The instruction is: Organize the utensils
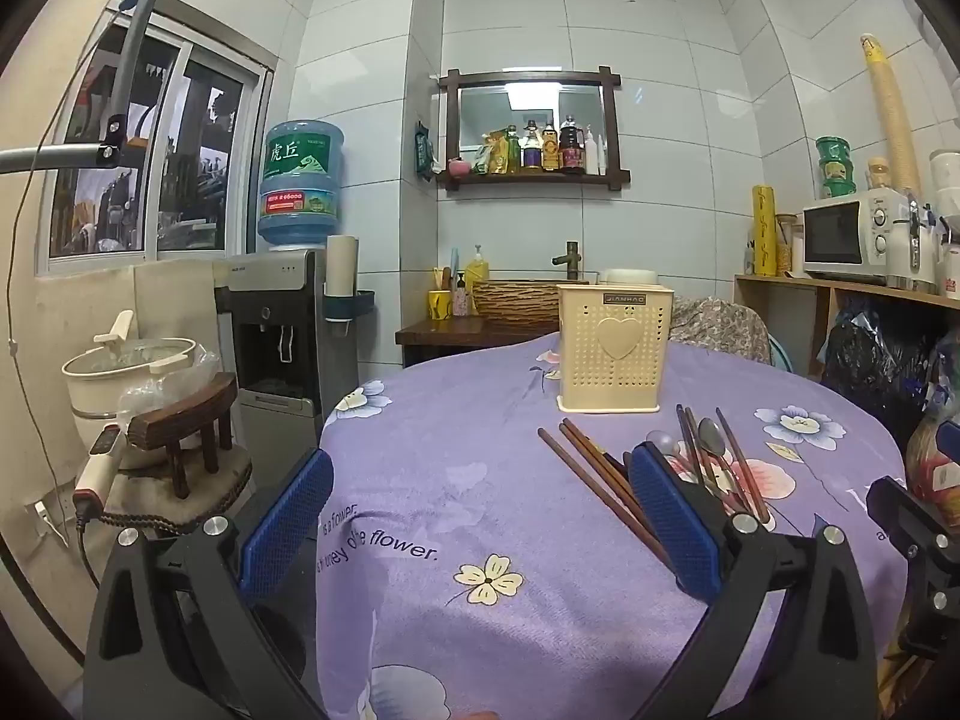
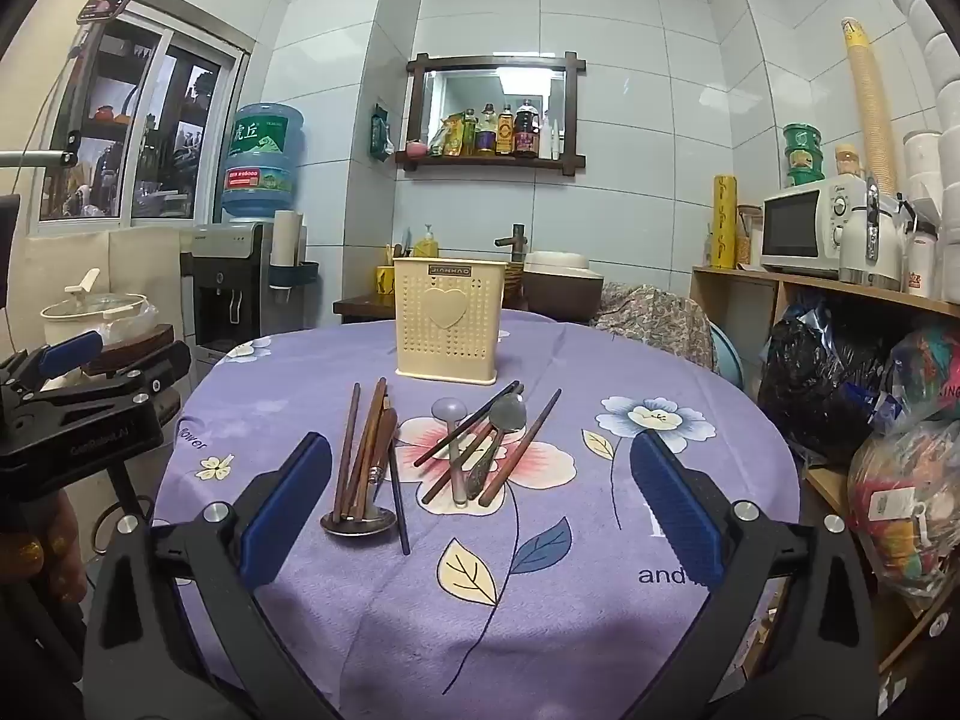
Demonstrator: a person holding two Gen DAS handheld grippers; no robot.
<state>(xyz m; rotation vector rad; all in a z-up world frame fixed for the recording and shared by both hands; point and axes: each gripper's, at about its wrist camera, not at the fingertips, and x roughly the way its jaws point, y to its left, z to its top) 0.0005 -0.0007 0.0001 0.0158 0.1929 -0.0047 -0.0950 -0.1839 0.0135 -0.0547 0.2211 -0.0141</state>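
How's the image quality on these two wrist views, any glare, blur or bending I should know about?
Left wrist view: sharp; fisheye bends the white tiled wall, and ceiling light glares in the wood-framed mirror. Right wrist view: also sharp; the same bending, dark corners, and soft shadow along the near edge of the purple floral tablecloth.

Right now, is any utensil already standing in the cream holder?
No, none shows above the cream holder; the chopsticks and spoons lie on the tablecloth.
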